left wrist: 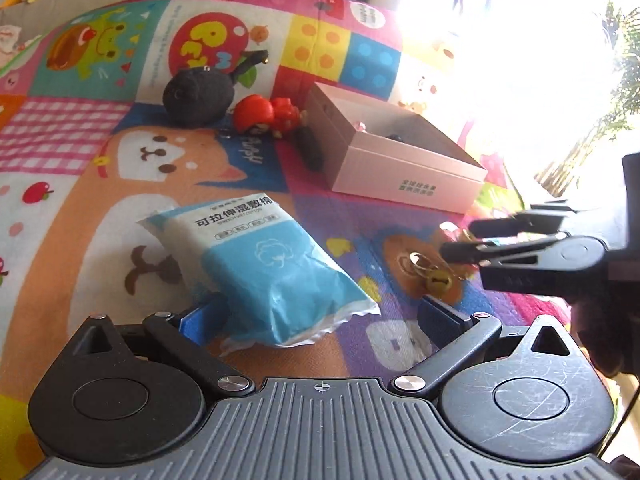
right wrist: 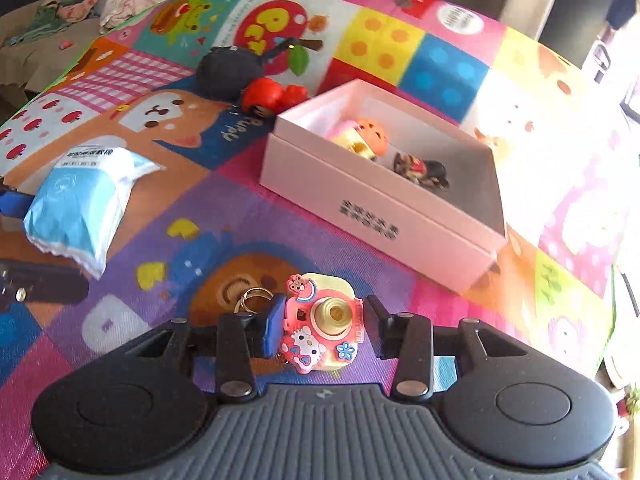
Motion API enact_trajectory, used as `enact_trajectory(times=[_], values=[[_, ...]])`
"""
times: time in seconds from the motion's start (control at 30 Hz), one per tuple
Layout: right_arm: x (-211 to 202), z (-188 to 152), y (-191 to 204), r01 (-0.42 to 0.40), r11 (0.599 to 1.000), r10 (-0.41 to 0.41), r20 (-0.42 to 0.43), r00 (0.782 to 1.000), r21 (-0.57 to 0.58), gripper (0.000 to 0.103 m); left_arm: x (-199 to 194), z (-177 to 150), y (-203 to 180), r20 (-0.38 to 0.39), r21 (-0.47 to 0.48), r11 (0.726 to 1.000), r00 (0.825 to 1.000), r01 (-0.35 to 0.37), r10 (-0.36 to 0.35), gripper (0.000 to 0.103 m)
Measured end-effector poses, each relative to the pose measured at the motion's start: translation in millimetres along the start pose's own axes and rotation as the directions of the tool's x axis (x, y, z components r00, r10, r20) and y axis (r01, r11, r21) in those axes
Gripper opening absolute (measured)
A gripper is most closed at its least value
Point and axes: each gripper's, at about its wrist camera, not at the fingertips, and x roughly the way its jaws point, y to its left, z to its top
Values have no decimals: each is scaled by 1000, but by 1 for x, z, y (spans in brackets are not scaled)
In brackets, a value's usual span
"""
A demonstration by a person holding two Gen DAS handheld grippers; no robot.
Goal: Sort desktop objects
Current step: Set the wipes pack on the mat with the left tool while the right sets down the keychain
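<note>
Open pink box (right wrist: 372, 216) on the play mat (right wrist: 224, 236) with two small toys (right wrist: 362, 138) inside, right tool (right wrist: 324, 326) wide around a camera keychain (right wrist: 320, 320), left tool (left wrist: 320, 312) wide at one blue packet (left wrist: 264, 260), red figure (left wrist: 266, 114) and dark plush (left wrist: 198, 92) behind.

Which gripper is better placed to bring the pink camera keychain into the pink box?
Right. The right gripper is open around the pink camera-shaped toy keychain, near the open pink cardboard box. The left gripper is open at the blue wipes packet.

Between my right jaws lies a pink toy camera (right wrist: 320, 322) on the mat. A blue wipes pack (left wrist: 264, 264) lies flat nearby. The open pink box (right wrist: 372, 216) holds two small toys.
</note>
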Motion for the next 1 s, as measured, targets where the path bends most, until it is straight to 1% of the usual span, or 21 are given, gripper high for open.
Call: enact_trajectory(times=[0.07,0.13,0.2,0.23,0.4,0.53,0.6,0.63,0.7,0.8,0.9,1.0], values=[[-3,-13,-9,11,999,-12,9,1000,52,44,9,8,-5,-7,7,1000,1000,-11,12,103],[-6,-25,-16,12,994,-14,23,1000,104,51,18,15,-9,-9,12,1000,1000,-17,17,103],[-8,-33,-20,12,989,-18,40,999,146,67,26,21,-16,-8,29,999,999,-35,35,103],[-9,-36,-22,12,987,-19,45,999,158,69,28,22,-18,-7,40,998,999,-45,46,103],[-7,-46,-28,-12,974,-3,67,998,227,82,39,25,-28,8,90,985,989,-147,147,103],[-5,-51,-30,-17,963,-5,83,996,268,87,44,25,-27,23,133,964,973,-229,228,103],[-3,-53,-33,-19,957,-5,82,997,290,94,44,26,-25,42,153,950,962,-273,270,103],[-2,-53,-34,-18,954,-6,79,997,298,96,44,27,-23,50,159,944,957,-290,286,103],[-1,-53,-35,-25,952,2,75,997,305,99,43,29,-18,58,155,937,949,-314,309,103],[1,-52,-34,-26,953,4,72,997,302,102,41,29,-10,51,134,933,943,-334,330,103],[2,-51,-32,-23,954,5,63,998,298,103,39,28,-4,48,115,933,940,-340,337,103],[3,-51,-32,-22,953,4,60,998,302,103,33,32,1,53,68,952,954,-300,296,103]])
